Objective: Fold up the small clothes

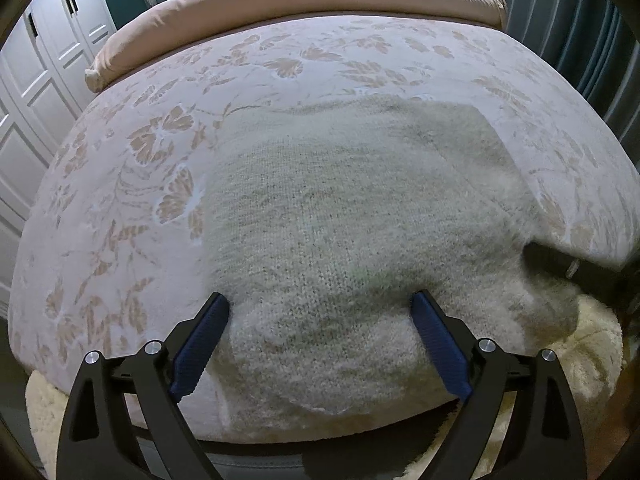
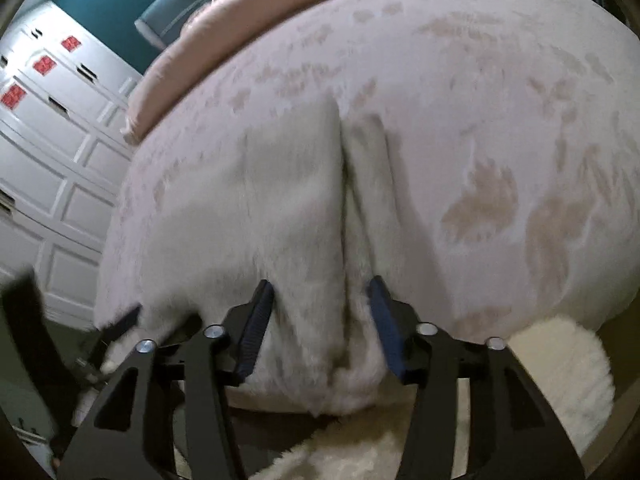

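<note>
Sweater (image 1: 340,220) between left hand-held gripper (image 1: 322,306) fingers

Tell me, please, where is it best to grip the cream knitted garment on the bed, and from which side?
Probably grip the knitted garment at its near hem, where it droops over the bed edge. Come from the foot of the bed: there the fabric hangs free, so one finger can slide underneath. Elsewhere it lies flat.

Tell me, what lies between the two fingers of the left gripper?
Only the knit garment; the left gripper stands open over its near edge, seen in the left wrist view.
</note>
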A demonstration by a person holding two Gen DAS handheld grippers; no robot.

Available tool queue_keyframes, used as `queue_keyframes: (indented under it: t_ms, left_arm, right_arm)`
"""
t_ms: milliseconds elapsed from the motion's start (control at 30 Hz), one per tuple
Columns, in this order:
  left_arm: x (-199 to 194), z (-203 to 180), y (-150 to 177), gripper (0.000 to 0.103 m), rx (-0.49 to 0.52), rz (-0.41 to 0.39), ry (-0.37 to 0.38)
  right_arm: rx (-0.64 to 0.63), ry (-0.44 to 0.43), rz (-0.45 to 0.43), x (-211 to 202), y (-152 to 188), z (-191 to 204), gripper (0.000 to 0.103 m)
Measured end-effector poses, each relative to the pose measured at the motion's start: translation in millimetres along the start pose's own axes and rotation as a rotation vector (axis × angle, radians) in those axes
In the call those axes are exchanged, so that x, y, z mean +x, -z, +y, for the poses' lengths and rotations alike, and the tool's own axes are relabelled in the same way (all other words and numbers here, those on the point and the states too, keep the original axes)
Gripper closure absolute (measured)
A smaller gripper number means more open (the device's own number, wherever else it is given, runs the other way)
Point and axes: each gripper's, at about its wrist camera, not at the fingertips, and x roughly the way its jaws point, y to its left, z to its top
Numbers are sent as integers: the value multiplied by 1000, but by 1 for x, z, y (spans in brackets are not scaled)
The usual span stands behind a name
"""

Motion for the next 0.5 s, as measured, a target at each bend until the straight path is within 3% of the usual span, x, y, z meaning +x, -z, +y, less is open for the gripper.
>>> queue_keyframes:
  t_ms: [67,200,267,333,400,500]
  left_arm:
    - [0,-1,-1,12,-3,1,0]
    - [-2,5,2,12,-22,5,21]
    - [-1,6,5,12,-18,7,17]
    - [2,4,8,10,12,11,2]
    - [-1,4,11,10,34,11,1]
    - [-9,23,12,10,-18,24,41]
  right_arm:
    - [-10,-16,-18,-7,0,6,86]
    - [-51,-22,-116,-43,-2,19,92]
    - [-76,50,-70,-30,0,16,93]
    - [-72,147,38,4,8,2,93]
    - [-22,102,32,3,11,-2,91]
    - [-1,92,-15,-20,4,7,89]
